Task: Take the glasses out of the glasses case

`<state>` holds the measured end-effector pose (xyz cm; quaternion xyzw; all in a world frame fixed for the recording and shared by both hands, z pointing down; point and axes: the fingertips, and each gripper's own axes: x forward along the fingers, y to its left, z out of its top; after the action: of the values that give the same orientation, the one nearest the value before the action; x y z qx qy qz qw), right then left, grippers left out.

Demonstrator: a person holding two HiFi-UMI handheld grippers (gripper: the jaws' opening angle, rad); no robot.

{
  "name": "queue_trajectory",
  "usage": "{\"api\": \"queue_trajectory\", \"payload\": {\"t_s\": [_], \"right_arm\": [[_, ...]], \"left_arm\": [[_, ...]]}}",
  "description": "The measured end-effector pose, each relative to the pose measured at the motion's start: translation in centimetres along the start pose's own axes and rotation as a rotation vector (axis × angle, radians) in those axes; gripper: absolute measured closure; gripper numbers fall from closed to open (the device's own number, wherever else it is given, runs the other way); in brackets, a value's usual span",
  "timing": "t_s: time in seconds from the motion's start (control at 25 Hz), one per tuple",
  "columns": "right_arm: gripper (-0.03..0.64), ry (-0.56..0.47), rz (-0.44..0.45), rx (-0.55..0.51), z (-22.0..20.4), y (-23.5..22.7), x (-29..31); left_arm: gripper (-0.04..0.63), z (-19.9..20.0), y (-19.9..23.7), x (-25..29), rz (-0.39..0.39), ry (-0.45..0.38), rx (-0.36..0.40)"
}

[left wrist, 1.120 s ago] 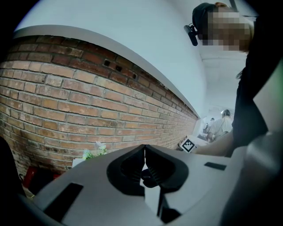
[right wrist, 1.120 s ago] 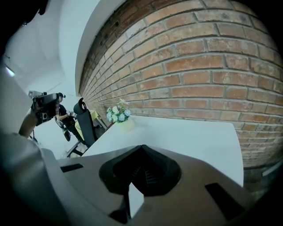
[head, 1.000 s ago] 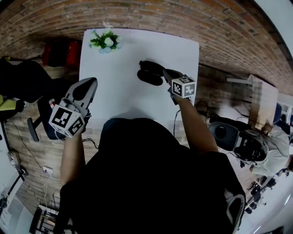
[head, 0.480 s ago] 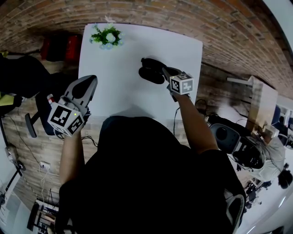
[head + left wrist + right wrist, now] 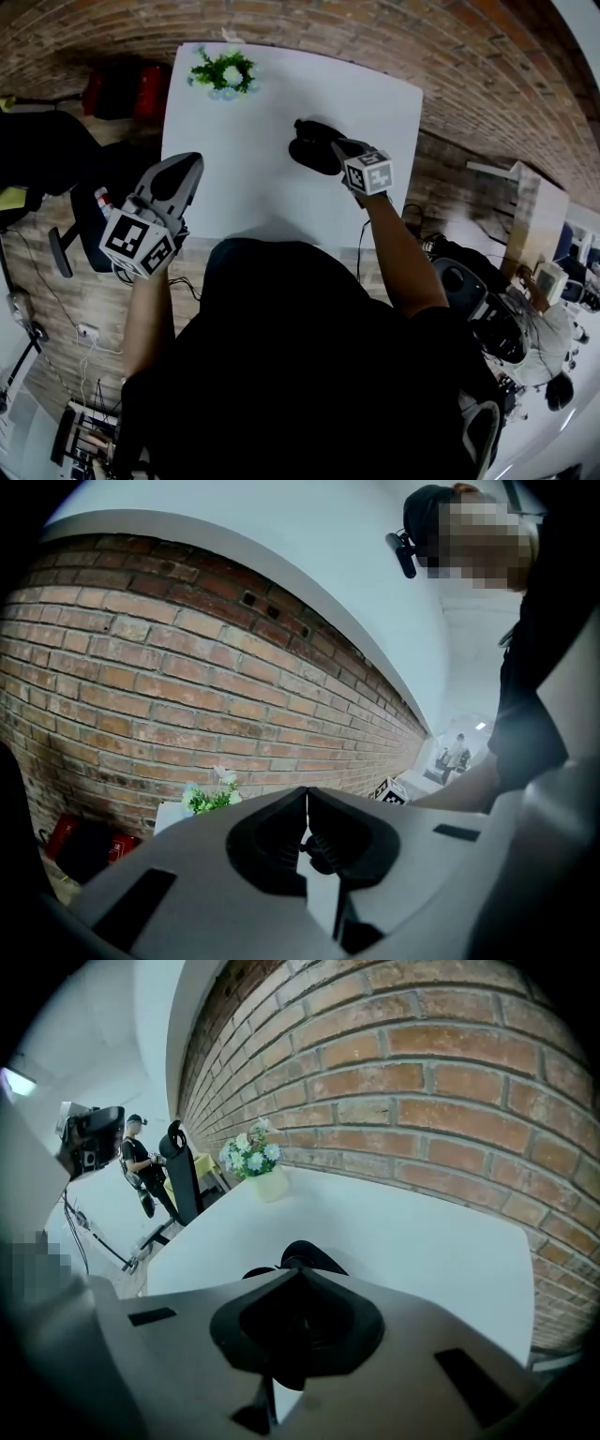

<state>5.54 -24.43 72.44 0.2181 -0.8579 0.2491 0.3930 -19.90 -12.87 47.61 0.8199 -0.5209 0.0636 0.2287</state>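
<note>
Since both grippers stand with jaws together, right gripper (image 5: 335, 146) nosing the dark case (image 5: 311, 156) at the table's (image 5: 234, 178) far right, left gripper (image 5: 186, 165) idle off its left edge, the unbraced case may skid when prodded open.

- White table (image 5: 246, 183): flat rectangular top, far edge running along a brick wall (image 5: 375, 37).
- Potted plant (image 5: 223, 70): green leaves, pale flowers, pale pot; stands upright at the far left corner.
- Black glasses case (image 5: 311, 150): lies right of centre in the far half, well apart from the plant.
</note>
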Motion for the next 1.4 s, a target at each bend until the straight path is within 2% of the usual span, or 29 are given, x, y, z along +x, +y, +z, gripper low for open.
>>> {"api": "queue_trajectory", "payload": {"t_s": [1.2,1.4], "right_arm": [[0.575,0.163,0.001,-0.256,-2.4,-0.9,6.2],[0.566,0.222,-0.005,-0.309,-2.8,-0.6,6.4]], "left_arm": [[0.584,-3.0,2.7,1.0,0.018,0.039,-0.079],[0.584,-3.7,3.1,1.0,0.012,0.053,-0.083]]}}
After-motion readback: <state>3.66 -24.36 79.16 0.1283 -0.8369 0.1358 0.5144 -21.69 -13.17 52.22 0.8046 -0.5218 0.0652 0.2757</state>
